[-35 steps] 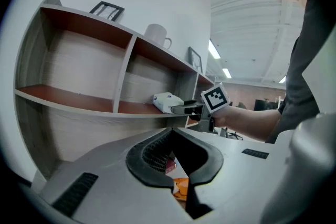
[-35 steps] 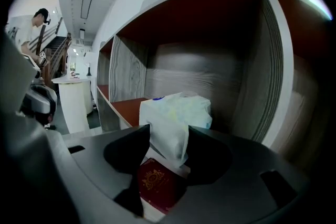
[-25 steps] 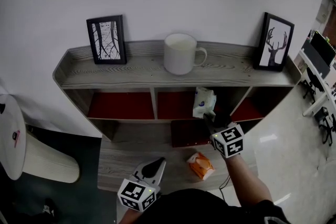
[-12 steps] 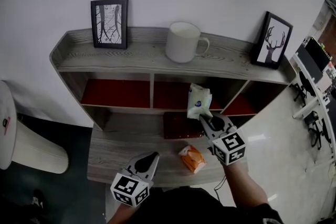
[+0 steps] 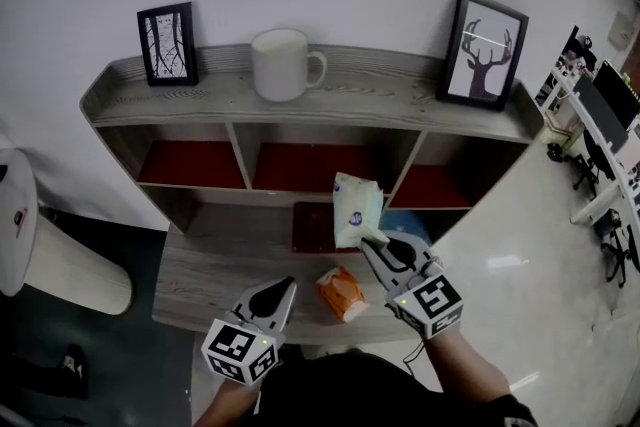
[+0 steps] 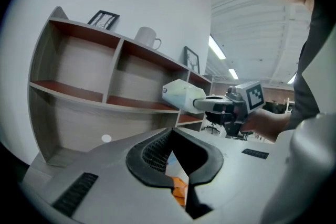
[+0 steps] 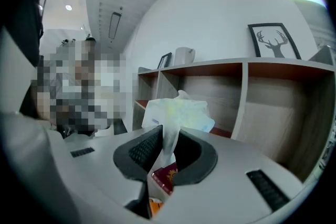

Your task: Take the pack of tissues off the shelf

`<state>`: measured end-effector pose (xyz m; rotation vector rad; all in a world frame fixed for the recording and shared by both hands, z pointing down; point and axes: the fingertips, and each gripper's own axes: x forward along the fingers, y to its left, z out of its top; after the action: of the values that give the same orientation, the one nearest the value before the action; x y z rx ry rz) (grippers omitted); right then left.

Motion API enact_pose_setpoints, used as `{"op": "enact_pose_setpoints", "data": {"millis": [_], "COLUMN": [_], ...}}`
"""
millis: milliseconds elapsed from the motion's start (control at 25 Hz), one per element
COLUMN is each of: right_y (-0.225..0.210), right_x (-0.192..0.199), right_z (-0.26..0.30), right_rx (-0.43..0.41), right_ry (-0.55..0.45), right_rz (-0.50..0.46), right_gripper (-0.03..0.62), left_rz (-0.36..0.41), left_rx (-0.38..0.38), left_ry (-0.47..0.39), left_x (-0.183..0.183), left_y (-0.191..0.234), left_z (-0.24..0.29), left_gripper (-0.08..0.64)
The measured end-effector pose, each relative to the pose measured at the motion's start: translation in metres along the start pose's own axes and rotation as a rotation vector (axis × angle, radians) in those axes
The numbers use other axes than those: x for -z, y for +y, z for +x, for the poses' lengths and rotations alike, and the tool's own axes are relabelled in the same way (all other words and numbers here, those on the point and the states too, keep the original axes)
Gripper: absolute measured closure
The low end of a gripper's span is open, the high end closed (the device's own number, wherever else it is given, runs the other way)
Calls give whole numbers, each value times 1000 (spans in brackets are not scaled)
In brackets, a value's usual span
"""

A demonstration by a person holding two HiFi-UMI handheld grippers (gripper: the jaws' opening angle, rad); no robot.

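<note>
The pale green tissue pack (image 5: 355, 210) hangs in the air in front of the shelf's middle compartment, over the lower ledge. My right gripper (image 5: 372, 243) is shut on its lower edge; its jaws have just been closing with the wrapper between them. In the right gripper view the pack (image 7: 178, 113) stands up out of the right gripper (image 7: 167, 147). The left gripper view shows the pack (image 6: 181, 96) held out by the right gripper (image 6: 202, 105). My left gripper (image 5: 272, 293) hovers low at the ledge's front edge, shut and empty (image 6: 176, 165).
The grey wooden shelf (image 5: 330, 105) has red-lined compartments. On top stand a white mug (image 5: 282, 63) and two framed pictures (image 5: 167, 44) (image 5: 488, 48). An orange pack (image 5: 342, 293) and a dark red booklet (image 5: 315, 227) lie on the lower ledge. A white round stand (image 5: 20, 215) is at left.
The right gripper has drawn the tissue pack out of the middle compartment towards me and slightly up. The left gripper has shifted along the ledge's front. The head view has swung right.
</note>
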<state>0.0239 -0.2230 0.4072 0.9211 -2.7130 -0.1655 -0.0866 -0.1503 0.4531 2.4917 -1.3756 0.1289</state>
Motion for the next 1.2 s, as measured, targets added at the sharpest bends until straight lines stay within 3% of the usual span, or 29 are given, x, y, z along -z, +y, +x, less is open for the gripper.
{"op": "enact_pose_setpoints", "data": {"millis": [280,520,800,1200], "right_y": [-9,-16,-20,-23], "right_x": [53,94,136,197], "right_z": [-76,-125,-157,-163], "right_rx": [-72,-77,-51,-13], "right_ry": [38,65,97,178], "right_rz": [13,58,122,179], "right_gripper": [535,535,535,535], "left_rz": [24,47,50,40], "left_rx": [-25,-7,16,30], "left_ry": [11,34,60,101], "left_x": [8,17,27,46], "left_y": [-79,-134,-166,-172], "left_z": [31,51,66,74], "left_gripper": [548,546,548,548]}}
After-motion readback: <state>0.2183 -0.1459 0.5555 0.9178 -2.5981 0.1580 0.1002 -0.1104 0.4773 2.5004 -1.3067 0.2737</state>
